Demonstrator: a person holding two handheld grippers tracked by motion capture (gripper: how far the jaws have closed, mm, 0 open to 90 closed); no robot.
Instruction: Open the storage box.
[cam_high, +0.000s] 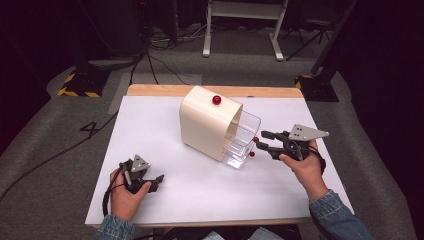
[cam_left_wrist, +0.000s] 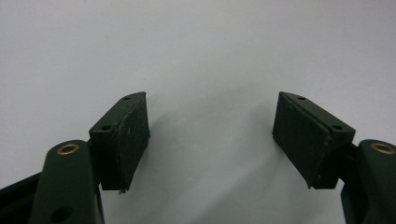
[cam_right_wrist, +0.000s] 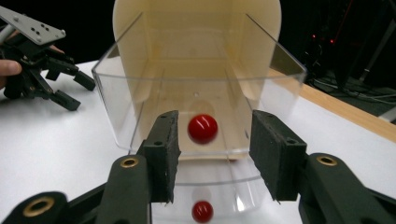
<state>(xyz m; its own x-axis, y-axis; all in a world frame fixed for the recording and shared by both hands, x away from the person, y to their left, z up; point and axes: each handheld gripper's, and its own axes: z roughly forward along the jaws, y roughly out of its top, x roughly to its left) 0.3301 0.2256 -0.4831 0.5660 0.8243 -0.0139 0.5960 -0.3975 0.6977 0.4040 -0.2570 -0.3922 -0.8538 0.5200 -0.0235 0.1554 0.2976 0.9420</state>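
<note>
Clear acrylic drawer (cam_right_wrist: 140, 107), top one of a small cream drawer unit (cam_high: 207, 122), stands pulled well out toward the person's right side. Unit sits mid-table on the white table top (cam_high: 150, 130), w/ a red ball (cam_high: 216, 100) on its roof.

Right gripper (cam_right_wrist: 215, 144): jaws apart, lined up either side of the top drawer's red knob (cam_right_wrist: 202, 129), not touching it. Knob floats in the gap btwn the pads. High view agrees: right gripper (cam_high: 262, 141) just beside the drawer fronts, at the level of the upper knob (cam_high: 256, 139). Lower drawer's knob (cam_right_wrist: 202, 211) visible beneath; that drawer looks out less far than the top one, though the stacked fronts are hard to separate.

Left gripper (cam_left_wrist: 210, 135): jaws wide apart, nothing btwn them, plain white surface below. High view puts the left gripper (cam_high: 141, 176) near the table's front-left, well apart from the unit. Idle, by the look.

Progress, judged: top drawer already open; interior looks empty as far as the clear walls show. Open jaws around the knob suit either a fresh grab or a just-finished release; can't tell which. Left to do, prob: close on the knob and slide the drawer, or move down to the lower knob. No grip on anything yet.
</note>
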